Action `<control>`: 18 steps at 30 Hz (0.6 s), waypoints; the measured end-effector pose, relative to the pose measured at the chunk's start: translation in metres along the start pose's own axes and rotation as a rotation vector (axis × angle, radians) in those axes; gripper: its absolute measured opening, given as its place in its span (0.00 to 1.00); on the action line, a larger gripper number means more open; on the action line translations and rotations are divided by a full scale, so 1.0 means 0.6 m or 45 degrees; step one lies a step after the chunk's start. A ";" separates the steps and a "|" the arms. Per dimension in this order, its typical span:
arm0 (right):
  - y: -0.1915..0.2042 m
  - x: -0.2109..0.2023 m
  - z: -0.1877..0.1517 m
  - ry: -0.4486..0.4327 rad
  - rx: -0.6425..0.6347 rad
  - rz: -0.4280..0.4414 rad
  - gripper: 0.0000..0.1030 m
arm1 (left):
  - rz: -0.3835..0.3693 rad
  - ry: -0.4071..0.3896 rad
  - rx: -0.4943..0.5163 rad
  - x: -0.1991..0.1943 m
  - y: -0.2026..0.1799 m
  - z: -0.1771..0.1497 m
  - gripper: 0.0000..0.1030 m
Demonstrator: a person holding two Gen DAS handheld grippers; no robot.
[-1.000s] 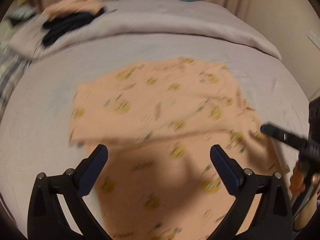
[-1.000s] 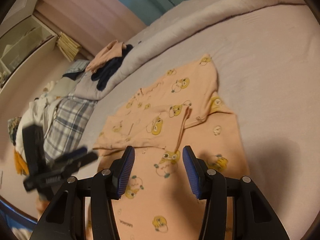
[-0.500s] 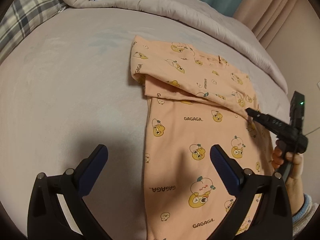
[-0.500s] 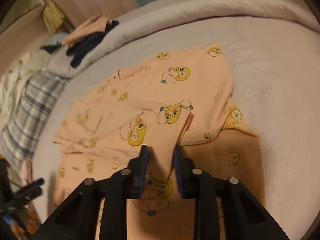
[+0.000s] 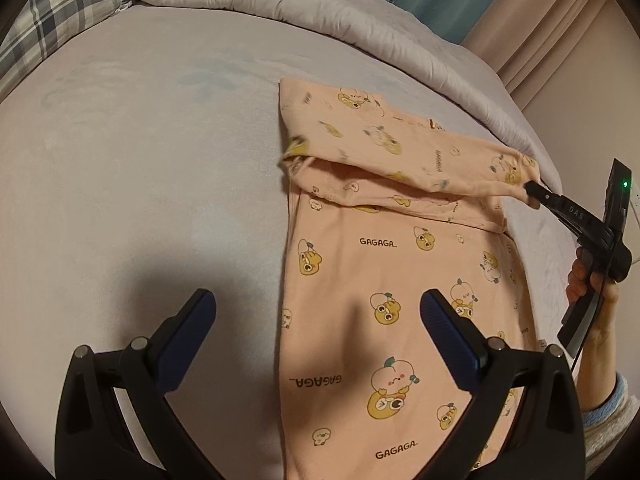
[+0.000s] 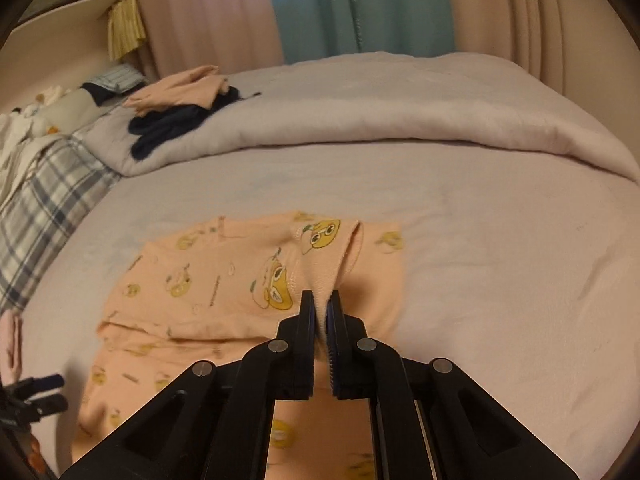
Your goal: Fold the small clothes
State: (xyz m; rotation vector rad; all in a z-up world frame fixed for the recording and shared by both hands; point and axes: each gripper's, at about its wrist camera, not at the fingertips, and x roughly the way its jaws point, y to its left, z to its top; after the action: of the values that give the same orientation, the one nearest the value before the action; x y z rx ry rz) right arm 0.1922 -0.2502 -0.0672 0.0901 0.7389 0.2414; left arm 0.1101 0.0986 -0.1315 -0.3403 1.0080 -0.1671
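A peach garment (image 5: 380, 264) printed with yellow cartoon figures and "GAGAGA" lies flat on the grey bed sheet (image 5: 140, 160); its far part is folded over. My right gripper (image 6: 320, 300) has its jaws closing tight on the hem of that folded flap, with the cloth pinched between the pads and lifted off the layer below. In the left wrist view the right gripper (image 5: 530, 192) holds the flap's right corner, and a hand (image 5: 592, 280) grips its handle. My left gripper (image 5: 316, 308) hovers open above the garment's near left edge, holding nothing.
A rolled grey duvet (image 6: 400, 120) runs across the far side of the bed, with dark navy clothes (image 6: 168, 132) and a folded peach piece (image 6: 180, 88) on it. Plaid fabric (image 6: 44, 208) lies at the left. Curtains (image 6: 360, 8) hang behind.
The right gripper went from open over the garment to shut on the folded flap's hem and raised it. The left gripper shifted to the garment's left edge, then stayed still.
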 end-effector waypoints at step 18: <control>-0.068 0.044 -0.001 0.059 0.149 0.075 0.31 | -0.152 -0.141 0.036 0.040 -0.055 0.148 0.87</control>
State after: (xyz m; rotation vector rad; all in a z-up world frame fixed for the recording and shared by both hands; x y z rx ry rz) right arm 0.2186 -0.2832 -0.0917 0.2186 0.7974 0.2572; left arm 0.1987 0.0785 -0.0956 -0.3802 0.8759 -0.2679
